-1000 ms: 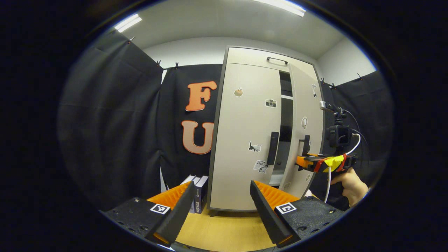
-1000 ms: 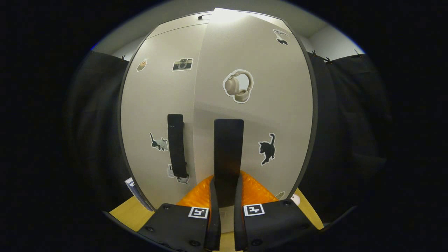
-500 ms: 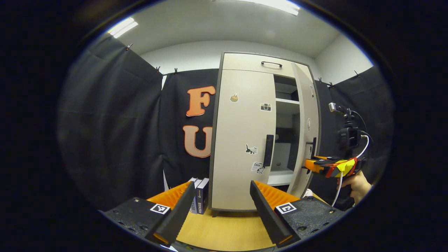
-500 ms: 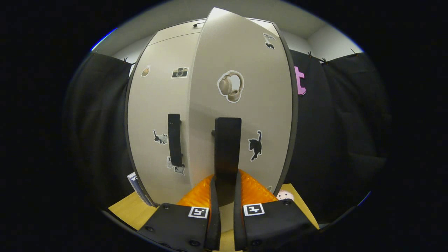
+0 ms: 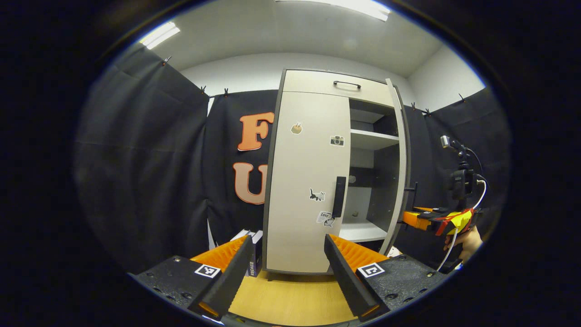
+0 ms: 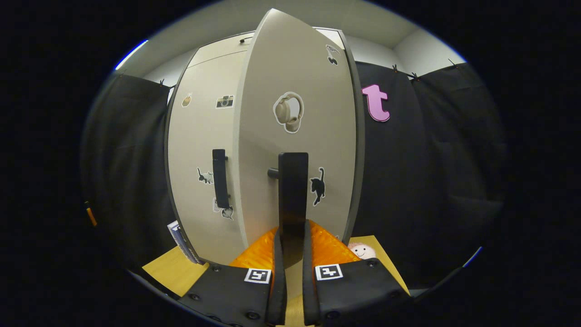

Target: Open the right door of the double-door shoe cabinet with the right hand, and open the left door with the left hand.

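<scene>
books (image 5: 252, 254) on floor left of shoe cabinet (image 5: 308, 181).

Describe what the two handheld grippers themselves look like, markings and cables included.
Left gripper: black blocks, each with a square black-and-white marker tag, and ribbed orange parts behind the fingers. Right gripper has the same build. In the left gripper view, it shows an orange body, yellow and red tape, a white cable and a black camera on top.
</scene>
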### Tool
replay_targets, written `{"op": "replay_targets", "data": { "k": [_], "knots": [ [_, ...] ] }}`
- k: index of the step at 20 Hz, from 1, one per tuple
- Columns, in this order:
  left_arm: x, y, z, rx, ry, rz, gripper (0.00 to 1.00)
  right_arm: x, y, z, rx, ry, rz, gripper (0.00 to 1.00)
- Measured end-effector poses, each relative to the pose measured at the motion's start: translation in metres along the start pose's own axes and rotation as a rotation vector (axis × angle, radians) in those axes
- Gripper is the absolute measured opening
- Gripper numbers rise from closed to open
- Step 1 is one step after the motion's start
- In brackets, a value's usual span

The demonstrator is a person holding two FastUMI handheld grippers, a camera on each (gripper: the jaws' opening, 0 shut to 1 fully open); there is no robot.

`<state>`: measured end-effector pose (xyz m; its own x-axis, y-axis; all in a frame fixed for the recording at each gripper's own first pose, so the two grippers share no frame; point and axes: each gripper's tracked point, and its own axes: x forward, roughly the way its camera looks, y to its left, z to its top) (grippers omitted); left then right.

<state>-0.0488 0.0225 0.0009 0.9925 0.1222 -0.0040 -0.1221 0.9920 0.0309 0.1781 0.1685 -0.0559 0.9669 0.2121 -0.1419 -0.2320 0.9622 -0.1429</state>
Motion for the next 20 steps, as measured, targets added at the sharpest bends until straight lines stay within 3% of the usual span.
{"op": "replay_targets", "data": {
  "k": [10, 13, 14, 15, 20],
  "knots": [
    [-0.001, -0.023, 0.0, 0.004, 0.0, 0.014, 0.92, -0.008, -0.016, 0.0, 0.003, -0.004, -0.031, 0.21],
    [0.001, -0.032, 0.0, 0.001, 0.002, 0.016, 0.94, -0.015, -0.013, -0.005, 0.018, 0.021, -0.002, 0.21],
    [0.001, -0.036, -0.001, -0.001, 0.003, 0.015, 0.94, -0.017, -0.013, -0.006, 0.024, 0.024, 0.011, 0.17],
    [0.002, -0.04, 0.0, -0.001, 0.004, 0.012, 0.94, -0.017, -0.013, -0.005, 0.022, 0.021, 0.013, 0.21],
    [0.004, -0.06, 0.002, 0.004, 0.003, -0.001, 0.94, -0.018, -0.017, -0.006, 0.013, 0.024, 0.011, 0.2]
  ]
}}
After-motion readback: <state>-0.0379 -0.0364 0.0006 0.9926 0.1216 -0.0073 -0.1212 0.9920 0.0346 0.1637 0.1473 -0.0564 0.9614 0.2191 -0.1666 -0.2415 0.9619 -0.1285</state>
